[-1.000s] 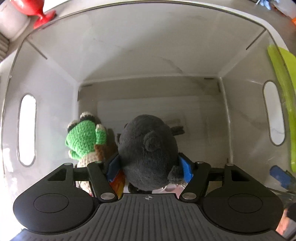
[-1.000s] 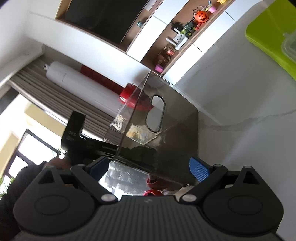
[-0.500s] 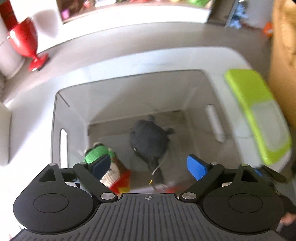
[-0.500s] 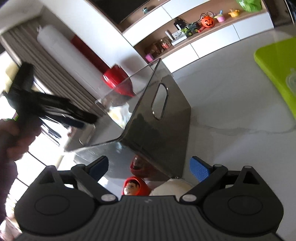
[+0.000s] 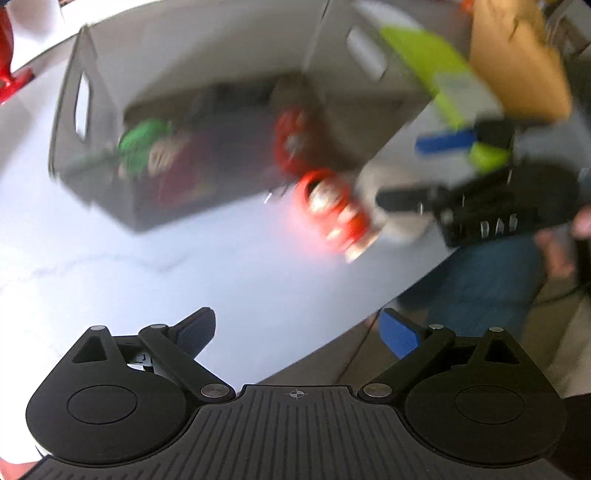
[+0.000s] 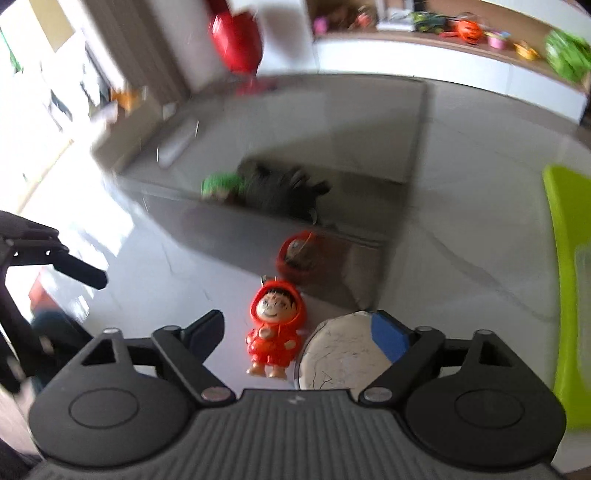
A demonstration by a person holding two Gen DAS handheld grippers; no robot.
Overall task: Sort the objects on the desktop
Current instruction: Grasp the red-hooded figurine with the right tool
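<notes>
A red hooded doll (image 6: 273, 332) stands on the white table beside a white round object (image 6: 343, 354). My right gripper (image 6: 297, 321) points down over them. Its jaws are closing with the doll between them, and the pads are clear of it. The grey bin (image 6: 332, 122) behind holds a black plush (image 6: 280, 188) and a green knitted toy (image 6: 221, 184). My left gripper (image 5: 297, 321) hovers over the table's near edge with nothing between its fingers, its jaws still opening. In the blurred left wrist view the doll (image 5: 328, 206) lies by the bin (image 5: 221, 48), under the right gripper (image 5: 424, 171).
A lime green tray (image 6: 565, 258) lies right of the bin. A red vase (image 6: 238, 37) stands behind it. The table edge (image 5: 332, 339) runs under my left gripper, with a person's legs in jeans (image 5: 480, 277) beyond it. A shelf of toys (image 6: 461, 29) lines the far wall.
The left gripper let go of the black plush in the bin, came up out of it and drew back to the table edge. The right gripper swung down over the doll, and its jaws narrowed.
</notes>
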